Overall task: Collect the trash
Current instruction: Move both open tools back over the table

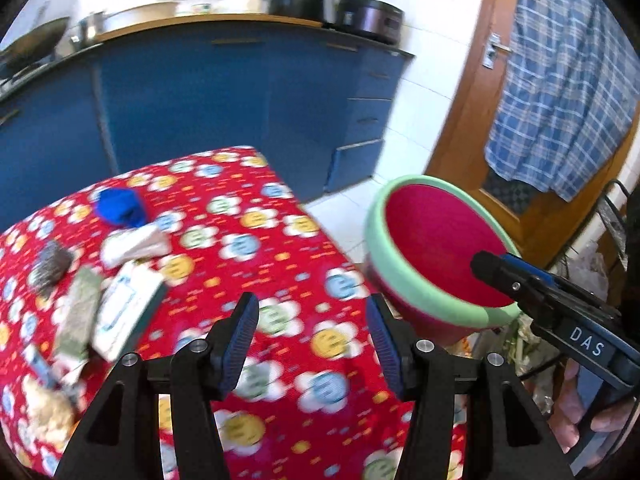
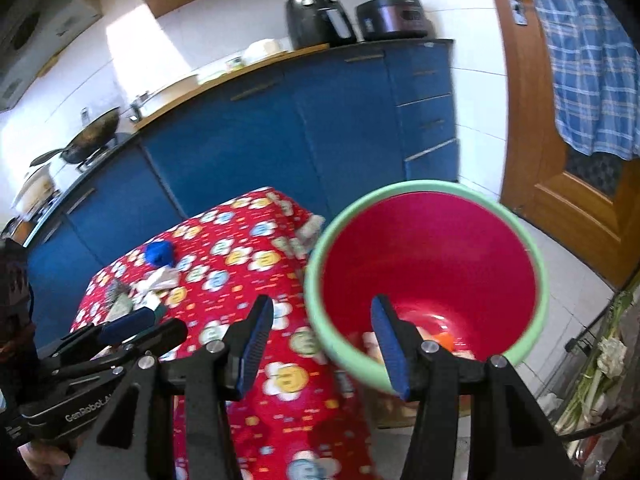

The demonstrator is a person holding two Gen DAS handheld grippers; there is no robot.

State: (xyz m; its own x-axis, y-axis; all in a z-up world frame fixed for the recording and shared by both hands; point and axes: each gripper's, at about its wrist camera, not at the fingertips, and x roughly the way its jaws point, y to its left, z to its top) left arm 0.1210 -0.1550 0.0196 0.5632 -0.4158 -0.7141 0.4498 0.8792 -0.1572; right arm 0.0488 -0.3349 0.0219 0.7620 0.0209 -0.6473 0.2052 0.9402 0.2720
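Trash lies on the left of the red flowered tablecloth (image 1: 280,280): a blue crumpled piece (image 1: 120,208), a white wrapper (image 1: 136,244), a grey scourer-like wad (image 1: 52,268), a white box (image 1: 124,312), a green packet (image 1: 80,316) and crumpled paper (image 1: 44,404). My left gripper (image 1: 312,340) hangs open over the cloth with nothing between its fingers. A red bin with a green rim (image 2: 536,248) stands at the table's right edge, with scraps (image 2: 444,340) in its bottom. My right gripper (image 2: 322,344) is open above the bin's near rim, and I see nothing held in it.
Blue cabinets (image 1: 240,100) run behind the table under a counter that carries an air fryer (image 2: 320,20), a cooker (image 2: 394,18) and a wok (image 2: 92,136). A wooden door (image 1: 472,120) with a checked cloth (image 1: 560,80) is to the right. A wire rack with greens (image 2: 592,380) stands beside the bin.
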